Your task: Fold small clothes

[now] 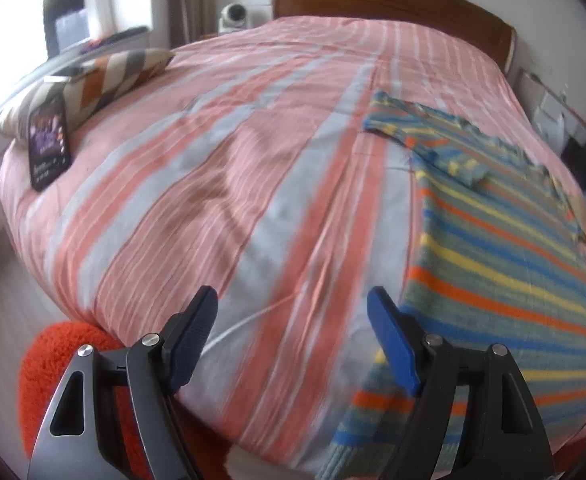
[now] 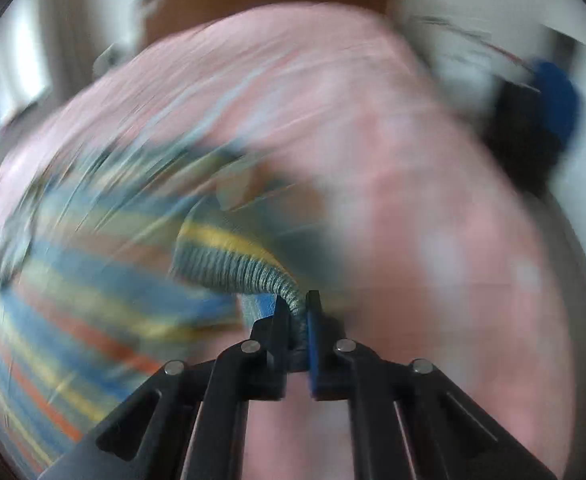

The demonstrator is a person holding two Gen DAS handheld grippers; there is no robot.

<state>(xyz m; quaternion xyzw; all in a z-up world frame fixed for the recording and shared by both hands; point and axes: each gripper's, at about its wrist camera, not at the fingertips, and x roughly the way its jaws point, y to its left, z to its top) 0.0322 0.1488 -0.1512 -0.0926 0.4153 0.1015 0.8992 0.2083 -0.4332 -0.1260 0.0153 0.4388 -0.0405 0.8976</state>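
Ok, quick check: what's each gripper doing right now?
Left gripper: open, holding nothing.
Right gripper: closed on the ribbed edge of the striped sweater.

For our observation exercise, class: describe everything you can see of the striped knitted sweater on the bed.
The striped knitted sweater has grey-green, blue, yellow and orange bands and looks like soft, ribbed wool. It lies spread on the pink-and-grey striped bedspread, one sleeve folded across its upper part, its lower edge hanging over the bed's near edge. The right tool is clamped on a ribbed edge and lifts it. The open left tool holds nothing.
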